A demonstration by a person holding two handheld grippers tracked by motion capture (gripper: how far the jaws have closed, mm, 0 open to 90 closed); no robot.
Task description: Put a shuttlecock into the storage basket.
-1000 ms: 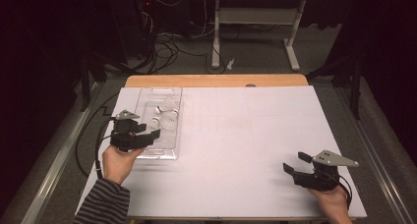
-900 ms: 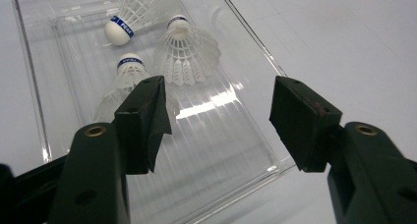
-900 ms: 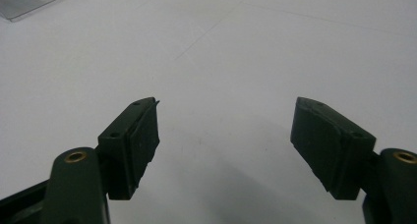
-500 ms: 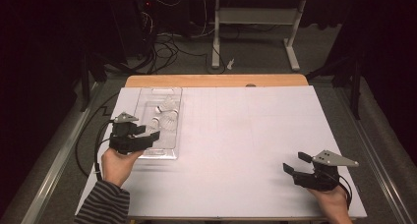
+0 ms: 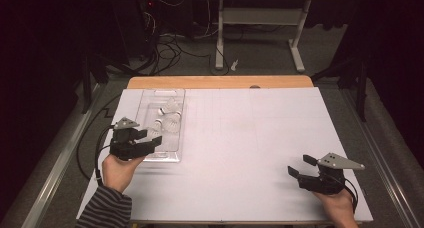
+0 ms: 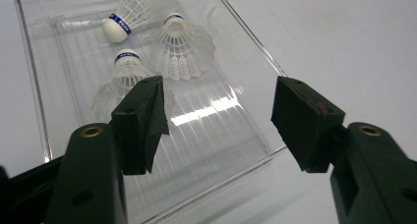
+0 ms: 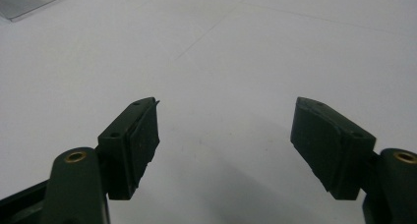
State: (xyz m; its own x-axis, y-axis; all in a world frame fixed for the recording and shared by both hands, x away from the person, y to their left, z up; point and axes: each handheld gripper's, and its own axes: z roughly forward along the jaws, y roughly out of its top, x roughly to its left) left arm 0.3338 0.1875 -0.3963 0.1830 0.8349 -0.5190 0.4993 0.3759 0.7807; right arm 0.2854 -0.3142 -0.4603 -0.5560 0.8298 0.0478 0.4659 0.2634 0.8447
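- High view: the left gripper (image 5: 150, 140) hangs over the near end of a clear plastic tray (image 5: 176, 119) at the left side of the white bench (image 5: 240, 138). Three white shuttlecocks (image 5: 169, 122) lie in the tray's middle and far part, though they blur together at this range.
- High view: the right gripper (image 5: 299, 167) sits low over the bench's near right corner, well apart from the tray.
- Left gripper view: its fingers (image 6: 140, 118) stand wide apart and hold nothing. The nearest shuttlecock (image 6: 118, 84) lies just beyond the left-hand finger, seemingly untouched; two more (image 6: 183, 46) lie farther along the ribbed tray floor.
- Right gripper view: the fingers (image 7: 135, 140) are spread wide over bare bench surface, holding nothing.
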